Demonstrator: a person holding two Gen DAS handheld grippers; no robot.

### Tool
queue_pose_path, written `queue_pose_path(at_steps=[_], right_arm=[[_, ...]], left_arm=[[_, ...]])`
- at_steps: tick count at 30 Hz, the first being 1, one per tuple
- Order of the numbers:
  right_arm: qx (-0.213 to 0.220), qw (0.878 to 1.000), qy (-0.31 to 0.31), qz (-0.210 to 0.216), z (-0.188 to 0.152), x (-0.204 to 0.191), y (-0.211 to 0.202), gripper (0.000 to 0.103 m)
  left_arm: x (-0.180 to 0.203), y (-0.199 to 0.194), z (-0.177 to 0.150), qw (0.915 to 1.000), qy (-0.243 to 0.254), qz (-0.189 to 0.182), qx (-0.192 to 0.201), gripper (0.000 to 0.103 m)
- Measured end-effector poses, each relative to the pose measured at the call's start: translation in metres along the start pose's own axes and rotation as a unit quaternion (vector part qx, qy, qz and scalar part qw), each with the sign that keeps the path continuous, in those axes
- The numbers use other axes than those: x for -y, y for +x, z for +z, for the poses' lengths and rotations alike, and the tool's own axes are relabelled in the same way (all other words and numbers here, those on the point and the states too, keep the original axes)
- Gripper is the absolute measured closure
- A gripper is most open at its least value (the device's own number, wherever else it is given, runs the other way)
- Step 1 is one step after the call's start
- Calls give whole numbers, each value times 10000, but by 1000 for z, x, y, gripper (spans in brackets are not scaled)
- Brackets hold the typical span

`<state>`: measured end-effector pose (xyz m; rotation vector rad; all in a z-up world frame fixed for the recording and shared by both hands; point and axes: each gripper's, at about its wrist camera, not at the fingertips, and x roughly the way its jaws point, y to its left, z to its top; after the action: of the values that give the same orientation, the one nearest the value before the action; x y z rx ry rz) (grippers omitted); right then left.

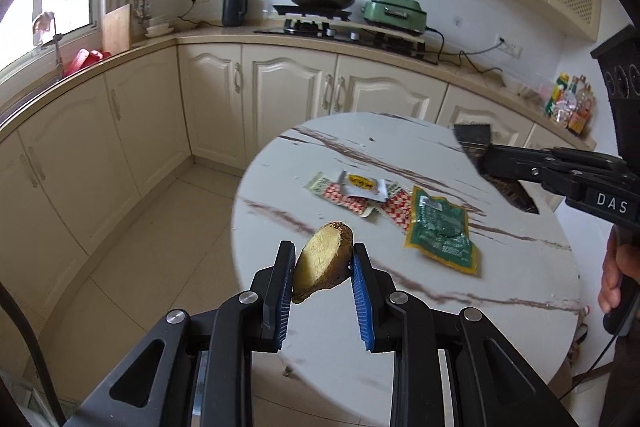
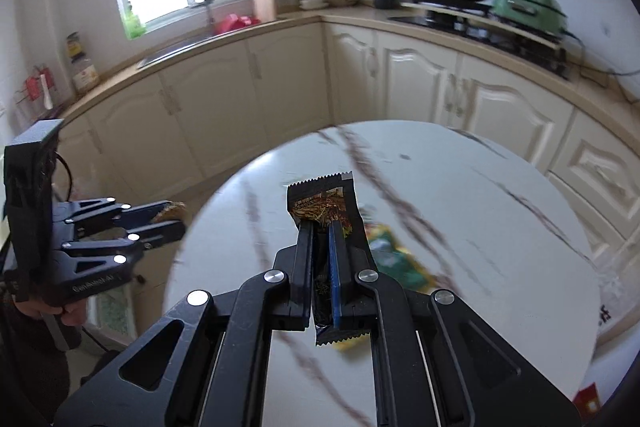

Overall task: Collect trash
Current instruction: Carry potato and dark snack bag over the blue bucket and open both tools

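Now peel clamped between left tool pads.

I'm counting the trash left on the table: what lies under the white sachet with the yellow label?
The white sachet lies on top of red-and-white checkered wrappers on the marble table, beside a green packet. How many checkered wrappers there are cannot be told; the sachet covers their middle.

The desk has a glossy white top veined like marble. On it lie a shiny green foil pouch and crinkled checked sachets, perhaps paper. The held fruit piece shows fuzzy brown skin and moist yellow flesh. The dark wrapper looks like glossy film.
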<state>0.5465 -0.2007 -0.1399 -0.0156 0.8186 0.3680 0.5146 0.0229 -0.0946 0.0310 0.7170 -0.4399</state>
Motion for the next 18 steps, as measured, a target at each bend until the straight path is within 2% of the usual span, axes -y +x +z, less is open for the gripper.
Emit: queue_pose_path(at_steps=[5, 11, 14, 18], right_arm=[[-1, 9980, -355, 530, 19, -82, 30, 95], [-277, 9897, -741, 1194, 26, -185, 97, 95], [-557, 9849, -820, 1421, 20, -225, 144, 95], [-1111, 9781, -784, 1579, -3, -262, 217, 95]], left_arm=[[-50, -48, -24, 9992, -253, 277, 107, 79], [-127, -83, -63, 9942, -741, 782, -15, 79], [-165, -84, -87, 9885, -1060, 1057, -214, 79], [-204, -65, -122, 9807, -1456, 1147, -618, 79]])
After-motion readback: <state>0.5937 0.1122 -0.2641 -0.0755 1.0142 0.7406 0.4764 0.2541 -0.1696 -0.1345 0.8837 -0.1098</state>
